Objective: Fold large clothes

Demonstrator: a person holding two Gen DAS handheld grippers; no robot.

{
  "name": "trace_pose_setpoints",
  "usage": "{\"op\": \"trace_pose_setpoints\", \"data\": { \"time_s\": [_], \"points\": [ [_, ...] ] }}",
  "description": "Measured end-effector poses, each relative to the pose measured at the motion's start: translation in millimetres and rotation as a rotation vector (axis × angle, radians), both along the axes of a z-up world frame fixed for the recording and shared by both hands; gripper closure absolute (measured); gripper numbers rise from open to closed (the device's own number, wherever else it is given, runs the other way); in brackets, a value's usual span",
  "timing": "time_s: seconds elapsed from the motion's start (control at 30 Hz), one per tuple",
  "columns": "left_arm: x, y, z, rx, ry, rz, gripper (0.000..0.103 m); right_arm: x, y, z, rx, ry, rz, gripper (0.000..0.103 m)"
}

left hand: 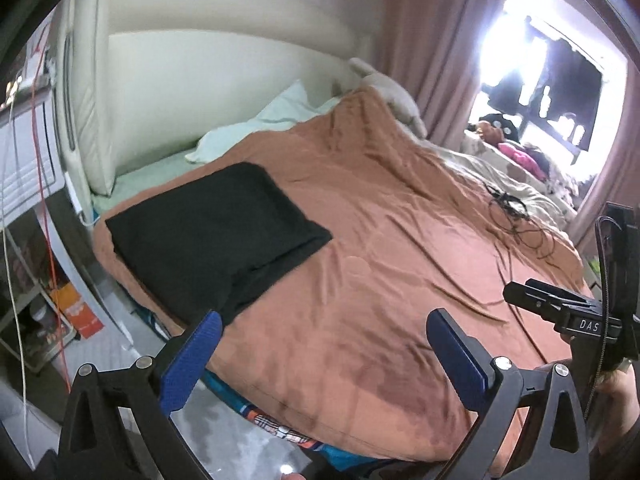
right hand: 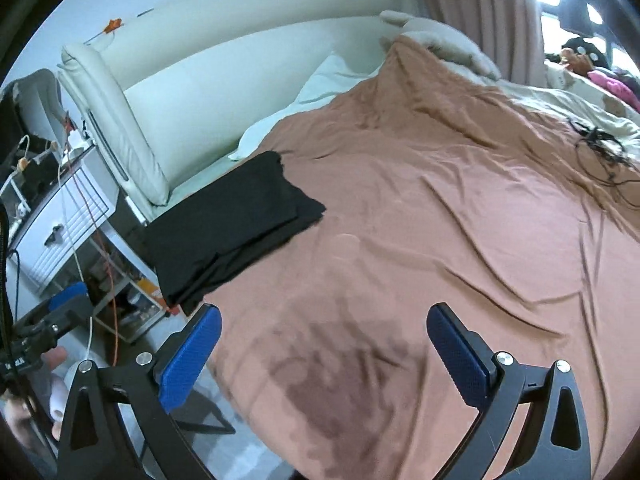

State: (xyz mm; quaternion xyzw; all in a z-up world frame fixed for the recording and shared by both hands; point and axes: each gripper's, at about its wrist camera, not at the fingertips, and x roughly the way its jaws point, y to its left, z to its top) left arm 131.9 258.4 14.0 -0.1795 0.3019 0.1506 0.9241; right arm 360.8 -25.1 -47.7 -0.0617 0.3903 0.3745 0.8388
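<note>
A black garment (left hand: 216, 236) lies folded in a flat rectangle on the brown bedspread (left hand: 380, 240), near the bed's left edge. It also shows in the right wrist view (right hand: 236, 228). My left gripper (left hand: 324, 336) is open and empty, held above the bed's near edge, just in front of the garment's near corner. My right gripper (right hand: 324, 332) is open and empty above the bedspread (right hand: 440, 220), to the right of the garment. The right gripper's body shows at the right of the left wrist view (left hand: 568, 312). The left gripper's body shows at the left of the right wrist view (right hand: 48, 320).
A white padded headboard (left hand: 224, 80) and a pale pillow (left hand: 264, 120) are at the far end. Black cables (left hand: 516, 216) lie on the bed's right side. A white nightstand (right hand: 60, 216) with hanging cords stands left of the bed. Curtains (left hand: 432, 40) and a bright window are at the right.
</note>
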Motion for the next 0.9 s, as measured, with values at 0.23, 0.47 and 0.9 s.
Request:
{"op": "trace_pose_setpoints", "data": {
  "time_s": [0.23, 0.47, 0.9],
  "points": [
    [-16.0, -38.3, 15.8, 0.043, -0.032, -0.058, 0.001, -23.4, -54.5, 13.4, 0.013, -0.028, -0.059, 0.000],
    [-37.2, -73.8, 22.0, 0.080, -0.057, -0.110, 0.000, -54.4, -104.5, 22.0, 0.040, -0.070, -0.123, 0.000],
    [-87.0, -137.0, 22.5, 0.170, -0.094, -0.189, 0.000, -132.7, -189.0, 23.0, 0.039, -0.205, -0.241, 0.000]
  ]
}}
